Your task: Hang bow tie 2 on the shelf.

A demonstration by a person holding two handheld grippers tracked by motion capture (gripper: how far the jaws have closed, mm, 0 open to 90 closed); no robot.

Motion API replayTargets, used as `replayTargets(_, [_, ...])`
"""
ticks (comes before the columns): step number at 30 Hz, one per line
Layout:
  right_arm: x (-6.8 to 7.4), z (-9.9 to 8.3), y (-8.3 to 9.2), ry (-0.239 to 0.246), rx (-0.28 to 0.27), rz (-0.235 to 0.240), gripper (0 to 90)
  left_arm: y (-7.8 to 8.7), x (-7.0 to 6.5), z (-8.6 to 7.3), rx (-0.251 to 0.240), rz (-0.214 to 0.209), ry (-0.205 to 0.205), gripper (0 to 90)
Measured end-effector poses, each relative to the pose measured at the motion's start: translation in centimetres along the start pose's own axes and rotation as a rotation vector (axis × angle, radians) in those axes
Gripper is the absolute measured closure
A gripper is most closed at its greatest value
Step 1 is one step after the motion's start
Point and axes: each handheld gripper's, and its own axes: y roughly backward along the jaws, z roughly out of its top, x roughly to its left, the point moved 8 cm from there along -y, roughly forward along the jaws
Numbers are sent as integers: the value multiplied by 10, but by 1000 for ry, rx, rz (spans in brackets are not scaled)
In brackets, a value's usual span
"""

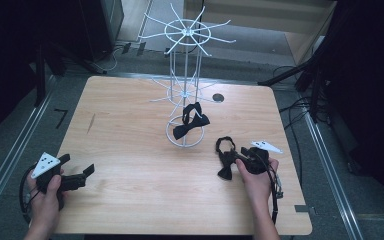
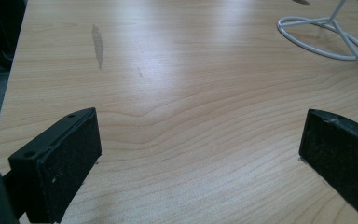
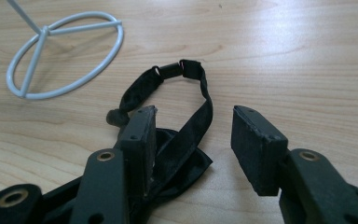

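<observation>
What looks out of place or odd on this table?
One black fabric bow tie hangs on the white wire rack, but a second black bow tie lies crumpled on the wooden table, between the right gripper's jaws. A dark streak mars the wood.

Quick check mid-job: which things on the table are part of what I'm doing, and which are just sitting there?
In the job:
- right gripper, jaws open around the strap
- bow tie on the table
- white wire rack
- bow tie on rack

Lying about:
- left gripper, open, idle
- table

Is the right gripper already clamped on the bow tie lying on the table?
No. In the right gripper view the right gripper stands open around the bow tie, its strap between the jaws but clear of one pad.
</observation>
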Motion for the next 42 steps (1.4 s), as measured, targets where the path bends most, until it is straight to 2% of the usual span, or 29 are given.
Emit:
replayTargets(6, [-2, -6, -8, 3, 33, -13, 540, 0, 0, 0, -2, 0, 2, 0])
replayTargets(12, [0, -12, -13, 28, 68, -14, 669, 0, 0, 0, -3, 1, 0, 0])
replayTargets(19, [1, -13, -14, 40, 63, -16, 820, 0, 0, 0, -2, 2, -2, 0])
replayTargets(22, [1, -11, -11, 41, 45, -16, 897, 0, 0, 0, -2, 1, -2, 0])
replayTargets(26, [1, -7, -6, 34, 16, -20, 900, 0, 0, 0, -3, 1, -3, 0])
replayTargets(31, [4, 3, 2, 32, -50, -7, 900, 0, 0, 0, 0, -1, -2, 0])
replayTargets(39, [22, 28, 21, 76, -158, 30, 900, 0, -1, 0, 3, 1, -5, 0])
replayTargets(42, [25, 33, 24, 86, -170, 35, 900, 0, -1, 0, 3, -1, -6, 0])
